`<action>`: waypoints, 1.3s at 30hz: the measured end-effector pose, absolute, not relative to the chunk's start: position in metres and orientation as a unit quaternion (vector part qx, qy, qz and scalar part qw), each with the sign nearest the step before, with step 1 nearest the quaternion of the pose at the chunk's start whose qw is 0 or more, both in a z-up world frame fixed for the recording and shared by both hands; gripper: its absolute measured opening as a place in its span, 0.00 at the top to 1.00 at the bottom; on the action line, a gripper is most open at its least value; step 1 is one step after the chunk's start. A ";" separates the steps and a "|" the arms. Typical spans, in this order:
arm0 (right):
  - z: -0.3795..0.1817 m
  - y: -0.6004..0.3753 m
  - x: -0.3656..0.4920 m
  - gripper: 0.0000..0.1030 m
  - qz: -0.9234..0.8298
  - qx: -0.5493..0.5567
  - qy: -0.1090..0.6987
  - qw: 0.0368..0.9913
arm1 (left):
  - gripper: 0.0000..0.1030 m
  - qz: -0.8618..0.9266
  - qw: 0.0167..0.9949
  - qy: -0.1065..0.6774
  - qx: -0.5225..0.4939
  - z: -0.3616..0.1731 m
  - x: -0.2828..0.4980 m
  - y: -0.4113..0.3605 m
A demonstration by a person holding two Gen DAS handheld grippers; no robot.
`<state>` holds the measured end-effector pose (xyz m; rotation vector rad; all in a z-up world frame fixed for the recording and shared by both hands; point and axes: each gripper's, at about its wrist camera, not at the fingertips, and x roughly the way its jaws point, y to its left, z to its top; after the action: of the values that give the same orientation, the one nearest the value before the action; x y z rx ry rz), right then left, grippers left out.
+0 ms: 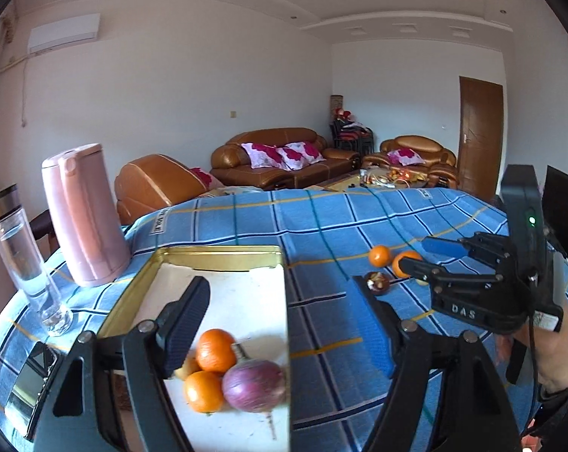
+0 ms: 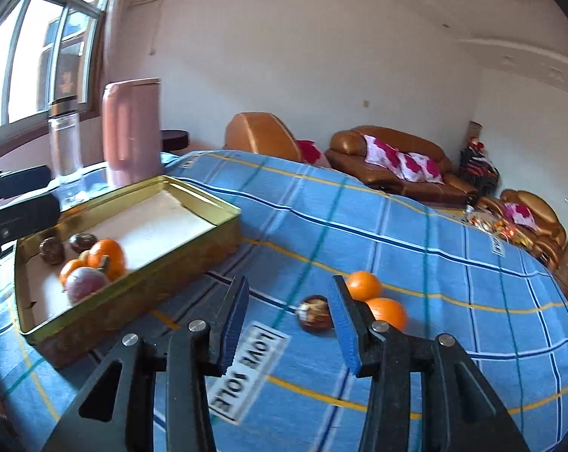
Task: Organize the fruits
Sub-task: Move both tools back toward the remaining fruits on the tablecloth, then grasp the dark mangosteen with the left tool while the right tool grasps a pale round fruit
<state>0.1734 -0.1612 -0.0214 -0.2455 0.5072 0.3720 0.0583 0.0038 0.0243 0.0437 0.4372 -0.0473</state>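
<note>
A gold tin tray (image 1: 223,254) (image 2: 133,286) sits on the blue plaid cloth. It holds two oranges (image 1: 216,350) (image 2: 106,256), a purple passion fruit (image 1: 254,385) (image 2: 86,282) and dark mangosteens (image 2: 52,250). My left gripper (image 1: 280,320) is open and empty above the tray's near right side. On the cloth lie two oranges (image 1: 380,256) (image 2: 363,284) and a dark mangosteen (image 1: 377,282) (image 2: 314,312). My right gripper (image 2: 289,324) (image 1: 415,254) is open and empty, hovering just before these loose fruits.
A pink kettle (image 1: 84,214) (image 2: 131,132) and a clear glass bottle (image 1: 23,260) (image 2: 65,150) stand beyond the tray at the table's left. A phone (image 1: 31,384) lies at the near left edge. Brown sofas (image 1: 284,158) stand behind the table.
</note>
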 end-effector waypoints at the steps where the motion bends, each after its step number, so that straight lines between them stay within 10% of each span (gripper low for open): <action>1: -0.023 -0.173 0.182 0.56 0.168 -0.112 0.258 0.945 | 0.25 -0.033 0.975 0.220 0.027 0.026 0.063 -0.005; 25: -0.077 -0.224 0.247 0.72 0.178 -0.048 0.423 0.887 | 0.25 -0.054 0.933 0.353 0.031 -0.035 0.189 -0.081; 39: -0.057 -0.243 0.232 0.71 0.162 -0.021 0.368 0.915 | 0.25 -0.082 0.913 0.397 0.037 -0.061 0.218 -0.101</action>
<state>0.2324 -0.2426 -0.0573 -0.0422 0.7579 0.3337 0.2182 -0.1009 -0.0609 0.0766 0.8186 -0.1687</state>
